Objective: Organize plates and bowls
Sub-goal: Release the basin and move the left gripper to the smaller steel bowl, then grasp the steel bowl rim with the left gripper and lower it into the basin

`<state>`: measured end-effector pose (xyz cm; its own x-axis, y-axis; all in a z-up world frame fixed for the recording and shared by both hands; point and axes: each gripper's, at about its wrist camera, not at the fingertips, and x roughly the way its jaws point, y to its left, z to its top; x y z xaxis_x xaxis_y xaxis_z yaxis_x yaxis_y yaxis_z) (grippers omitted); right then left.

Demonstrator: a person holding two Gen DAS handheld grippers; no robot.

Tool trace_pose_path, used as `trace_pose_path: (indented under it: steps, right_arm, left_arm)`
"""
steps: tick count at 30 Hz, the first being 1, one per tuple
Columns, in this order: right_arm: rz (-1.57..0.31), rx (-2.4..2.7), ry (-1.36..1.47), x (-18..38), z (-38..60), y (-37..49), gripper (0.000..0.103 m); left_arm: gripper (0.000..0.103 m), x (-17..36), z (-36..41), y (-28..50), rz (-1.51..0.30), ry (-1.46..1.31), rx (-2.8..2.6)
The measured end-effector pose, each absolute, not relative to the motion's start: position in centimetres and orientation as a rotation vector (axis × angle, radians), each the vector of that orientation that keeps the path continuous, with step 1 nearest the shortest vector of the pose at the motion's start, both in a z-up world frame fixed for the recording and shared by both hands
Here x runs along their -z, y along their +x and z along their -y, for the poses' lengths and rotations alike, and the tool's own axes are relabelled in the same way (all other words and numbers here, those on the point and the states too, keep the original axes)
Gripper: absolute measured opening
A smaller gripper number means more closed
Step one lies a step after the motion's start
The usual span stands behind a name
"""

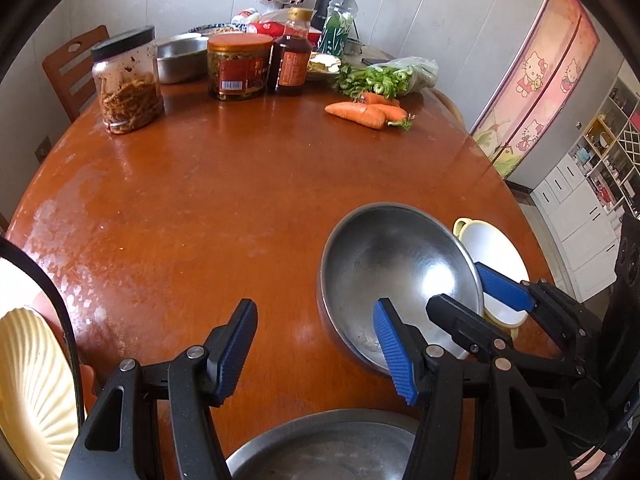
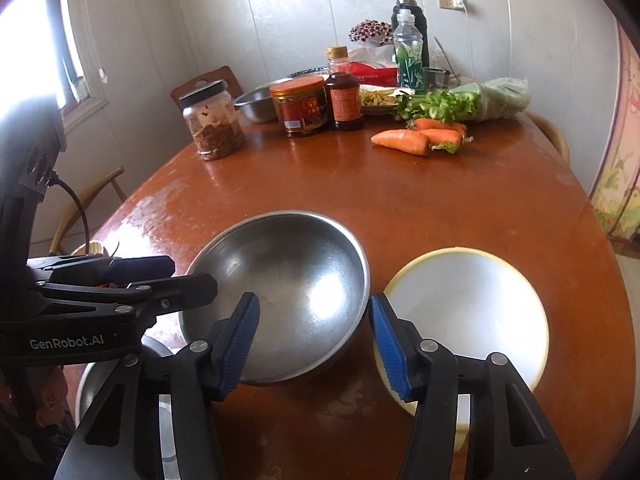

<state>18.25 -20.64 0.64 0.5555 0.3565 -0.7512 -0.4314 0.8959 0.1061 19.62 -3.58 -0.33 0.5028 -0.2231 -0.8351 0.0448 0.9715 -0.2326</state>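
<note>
Both grippers point steeply down over the near edge of the round wooden tabletop. The left gripper stands spread with nothing between its blue pads, above bare wood just left of the steel bowl. The right gripper is also spread and holds nothing; the steel bowl's near rim lies in the gap between its pads, whether touching I cannot tell. A white bowl with a yellow rim sits just beside the steel bowl, towards the tabletop's right edge. A steel dish lies at the near edge under the left gripper. The middle of the tabletop is open, worn and shiny. Jars, a sauce bottle and carrots crowd the far edge, by a grey wall.
</note>
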Motion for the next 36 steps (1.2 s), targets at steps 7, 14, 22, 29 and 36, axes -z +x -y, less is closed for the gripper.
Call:
trace_pose_path:
  steps: [7,14,22,29,36]
  right_arm:
    - [-0.859,-0.479,-0.115,-0.6,20.0,18.3,0.054]
    - [-0.863,-0.494,-0.115,-0.6,19.5,17.9,0.05]
    - [-0.807,-0.521,-0.124,-2.8,18.6,16.5,0.05]
    - [-0.766,-0.545,-0.134,-4.5,17.8,14.8,0.05]
    - [-0.733,-0.56,-0.142,-5.8,17.2,12.7,0.05]
  left_arm:
    - [0.043,1.0,3.8,20.0,-1.054,-0.219,0.219]
    - [0.04,0.7,3.6,19.6,-1.045,-0.214,0.21]
    - [0.04,-1.4,3.0,18.1,-0.993,-0.201,0.176]
    - [0.04,-3.3,2.2,15.9,-0.945,-0.198,0.157]
    - [0.04,-4.6,1.8,13.4,-0.913,-0.186,0.144]
